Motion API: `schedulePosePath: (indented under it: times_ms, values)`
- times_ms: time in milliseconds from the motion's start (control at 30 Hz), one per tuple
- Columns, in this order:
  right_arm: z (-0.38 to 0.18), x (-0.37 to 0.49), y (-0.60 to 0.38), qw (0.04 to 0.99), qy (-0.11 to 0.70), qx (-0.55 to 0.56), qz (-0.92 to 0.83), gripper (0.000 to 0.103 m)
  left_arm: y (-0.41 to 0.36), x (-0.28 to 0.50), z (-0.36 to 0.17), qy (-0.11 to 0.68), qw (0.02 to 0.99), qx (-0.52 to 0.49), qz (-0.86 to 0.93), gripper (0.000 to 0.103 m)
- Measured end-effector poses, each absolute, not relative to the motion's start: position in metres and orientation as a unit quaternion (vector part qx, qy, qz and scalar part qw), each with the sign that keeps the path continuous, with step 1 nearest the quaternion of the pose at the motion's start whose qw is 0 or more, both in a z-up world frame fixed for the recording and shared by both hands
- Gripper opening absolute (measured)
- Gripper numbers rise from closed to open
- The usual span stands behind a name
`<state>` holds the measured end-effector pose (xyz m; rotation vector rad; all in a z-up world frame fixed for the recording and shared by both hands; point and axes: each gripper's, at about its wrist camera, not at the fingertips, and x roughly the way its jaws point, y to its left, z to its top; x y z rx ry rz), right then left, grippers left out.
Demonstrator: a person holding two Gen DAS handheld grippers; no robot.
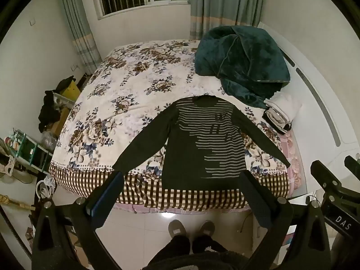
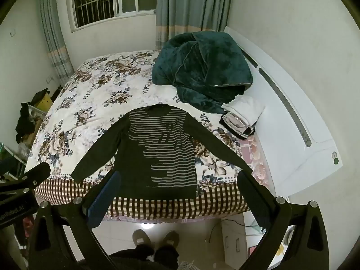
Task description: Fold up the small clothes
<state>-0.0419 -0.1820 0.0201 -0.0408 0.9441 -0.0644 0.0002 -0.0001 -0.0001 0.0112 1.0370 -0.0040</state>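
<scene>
A dark long-sleeved sweater with pale stripes (image 1: 202,144) lies flat, front up, on the floral bedspread (image 1: 126,85) near the bed's foot edge, both sleeves spread out and the hem toward me. It also shows in the right wrist view (image 2: 166,153). My left gripper (image 1: 182,180) is open and empty, held above the hem, apart from the cloth. My right gripper (image 2: 180,180) is open and empty, also above the hem. The right gripper's body shows at the right of the left wrist view (image 1: 333,191).
A dark green plush blanket (image 1: 243,63) is heaped at the bed's far right. A small stack of folded clothes (image 1: 281,114) lies beside it by the white headboard (image 1: 324,103). Cluttered shelves and boxes (image 1: 33,144) stand left of the bed. The person's feet (image 1: 191,229) are on the tiled floor.
</scene>
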Motion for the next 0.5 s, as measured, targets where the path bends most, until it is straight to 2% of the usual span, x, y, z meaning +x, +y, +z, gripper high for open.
schedulePosePath:
  times_ms: [500]
  values:
    - [0.0199,-0.0417,-0.1819,0.890,0.454,-0.022,-0.032,0.103,0.0007,0.0000,0.0001,0.490,0.872,0.004,-0.002,0.103]
